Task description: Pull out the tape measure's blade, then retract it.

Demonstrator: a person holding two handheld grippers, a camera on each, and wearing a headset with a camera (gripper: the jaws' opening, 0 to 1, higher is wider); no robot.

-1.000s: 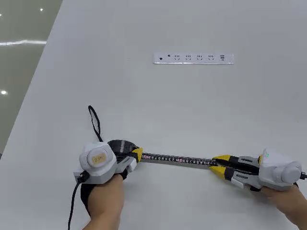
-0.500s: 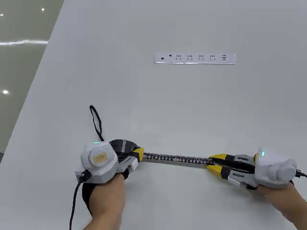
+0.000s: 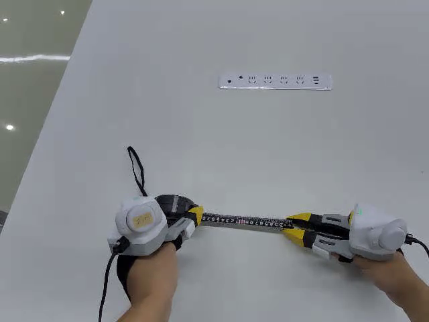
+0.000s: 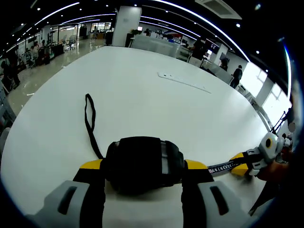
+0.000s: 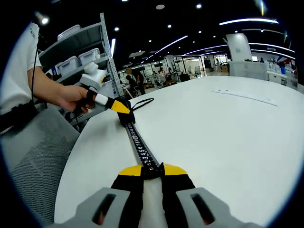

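Black plastic is being squeezed between the yellow-tipped jaws of the left hand-held gripper (image 4: 143, 165): the tape measure's case (image 4: 142, 156) is being pinched from both sides, at the near left of the white desk (image 3: 268, 154) in the head view. The blade (image 3: 244, 221) is being held drawn out of the case toward the right, stretched straight along the desk with its printed numbers facing up; whether it is touching the surface cannot be told. Its far end is being nipped by the right hand-held gripper (image 3: 293, 227), whose yellow-tipped jaws are being pressed together on it. In the right gripper view the blade is being seen running straight from those jaws to the case. A black strap (image 3: 136, 171) is being trailed from the case across the desk, away from the person. A white power strip (image 3: 275, 82) is lying well beyond, apart from everything else.
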